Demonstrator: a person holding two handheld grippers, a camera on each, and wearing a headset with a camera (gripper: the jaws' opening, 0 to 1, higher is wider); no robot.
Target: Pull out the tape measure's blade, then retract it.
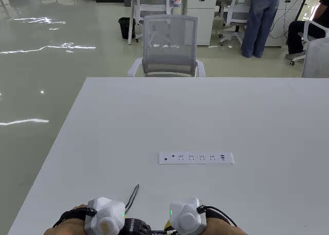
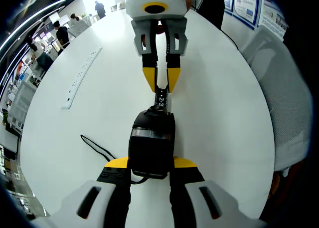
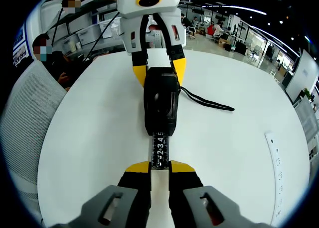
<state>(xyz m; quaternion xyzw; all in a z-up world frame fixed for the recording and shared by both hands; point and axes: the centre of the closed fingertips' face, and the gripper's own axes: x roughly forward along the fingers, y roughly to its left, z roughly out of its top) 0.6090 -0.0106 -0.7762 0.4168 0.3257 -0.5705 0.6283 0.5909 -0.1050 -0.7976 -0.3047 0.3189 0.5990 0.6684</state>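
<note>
The black tape measure (image 2: 152, 143) lies low over the white table (image 2: 219, 88), and my left gripper (image 2: 152, 163) is shut on its body with yellow-tipped jaws. A short length of blade (image 3: 159, 153), with the numbers 2, 3 and 4 on it, sticks out of the case (image 3: 161, 106). My right gripper (image 3: 159, 168) is shut on the blade's end. The two grippers face each other: the right gripper (image 2: 159, 81) is straight ahead of the left, and the left gripper (image 3: 158, 71) straight ahead of the right. The tape's black wrist strap (image 3: 207, 102) trails on the table. In the head view both grippers (image 1: 105, 219) (image 1: 186, 218) are at the near table edge.
A white power strip (image 1: 195, 158) lies mid-table beyond the grippers. A grey mesh chair (image 1: 169, 44) stands at the table's far edge. People (image 1: 259, 19) stand and sit by desks farther back. Another chair (image 2: 279, 113) is close to the table's near edge.
</note>
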